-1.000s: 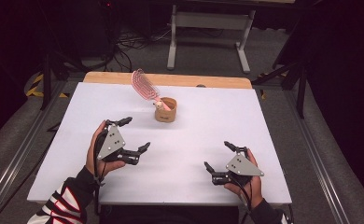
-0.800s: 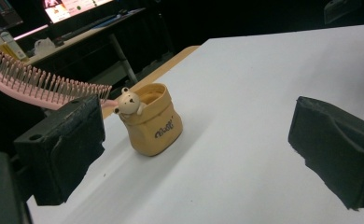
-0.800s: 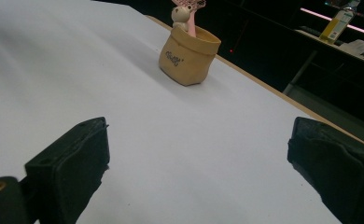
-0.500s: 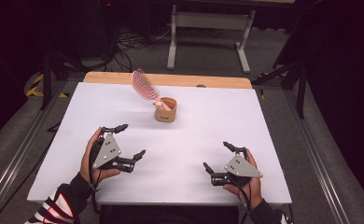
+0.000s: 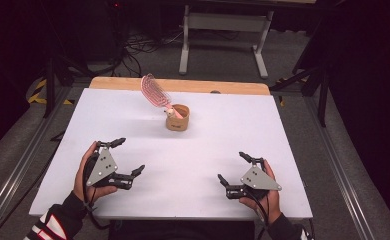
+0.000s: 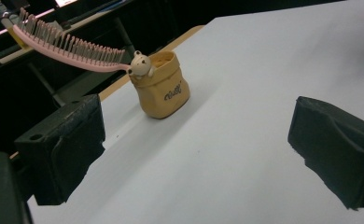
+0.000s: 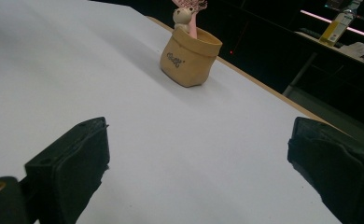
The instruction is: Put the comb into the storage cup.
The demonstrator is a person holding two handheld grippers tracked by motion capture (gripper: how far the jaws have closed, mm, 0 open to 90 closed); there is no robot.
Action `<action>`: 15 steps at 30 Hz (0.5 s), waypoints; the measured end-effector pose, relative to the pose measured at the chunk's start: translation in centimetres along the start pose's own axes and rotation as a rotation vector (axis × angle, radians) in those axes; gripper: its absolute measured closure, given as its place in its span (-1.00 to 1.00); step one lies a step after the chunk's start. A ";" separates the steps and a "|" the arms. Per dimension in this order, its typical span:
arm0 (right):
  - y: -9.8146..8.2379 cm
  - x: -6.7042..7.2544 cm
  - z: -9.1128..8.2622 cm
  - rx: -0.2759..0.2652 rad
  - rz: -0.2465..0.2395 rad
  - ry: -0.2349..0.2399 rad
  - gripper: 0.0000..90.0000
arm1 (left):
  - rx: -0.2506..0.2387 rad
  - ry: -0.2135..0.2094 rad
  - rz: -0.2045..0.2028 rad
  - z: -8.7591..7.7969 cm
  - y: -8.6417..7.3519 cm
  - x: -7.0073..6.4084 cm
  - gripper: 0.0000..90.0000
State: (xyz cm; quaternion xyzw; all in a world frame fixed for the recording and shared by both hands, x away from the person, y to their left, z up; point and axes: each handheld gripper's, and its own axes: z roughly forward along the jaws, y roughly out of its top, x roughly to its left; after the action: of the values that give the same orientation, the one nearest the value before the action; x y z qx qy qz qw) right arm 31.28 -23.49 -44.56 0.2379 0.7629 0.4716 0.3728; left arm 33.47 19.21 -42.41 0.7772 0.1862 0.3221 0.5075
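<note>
A small tan sack-shaped holder stands upright near the back middle of the white table. A pink hairbrush leans out of it toward the back left, with a little bear figure at the rim. The left gripper view has the holder and the brush ahead of the jaws. The right gripper view has the holder ahead too. My left gripper rests open at the front left, holding nothing. At the front right my right gripper is open and holds nothing as well.
A wooden strip runs along the table's far edge. Beyond it stand a grey metal stand and cables on the dark floor. Metal rails flank the table on both sides.
My left gripper has drawn back toward the front edge of the table and a little to the left. The right gripper has barely shifted. The holder and brush stayed put.
</note>
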 end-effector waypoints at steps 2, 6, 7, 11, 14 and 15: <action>0.0 0.0 0.0 -0.001 0.000 -0.001 -0.86 | 0.004 0.002 -0.001 -0.1 -0.2 0.1 -0.89; 0.0 0.0 0.0 -0.003 0.003 0.001 -0.86 | 0.025 0.012 -0.028 -0.6 -1.4 0.0 -0.88; 0.0 0.0 0.0 -0.003 0.004 0.002 -0.86 | 0.036 0.022 -0.026 -0.7 -1.6 0.0 -0.88; 0.0 0.0 0.0 -0.005 0.010 0.008 -0.86 | 0.034 0.029 -0.054 -1.2 -2.2 0.2 -0.87; 0.0 -0.1 0.0 -0.009 0.017 0.009 -0.86 | 0.036 0.043 -0.071 -1.7 -2.9 0.4 -0.87; 0.0 -0.1 0.0 -0.009 0.019 0.009 -0.86 | 0.038 0.058 -0.084 -1.9 -3.2 0.3 -0.87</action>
State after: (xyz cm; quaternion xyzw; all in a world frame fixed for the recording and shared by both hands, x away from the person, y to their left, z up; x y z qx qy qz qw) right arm 31.31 -23.59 -44.51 0.2415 0.7599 0.4798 0.3660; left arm 32.53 21.95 -44.70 0.7684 0.2396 0.3193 0.5001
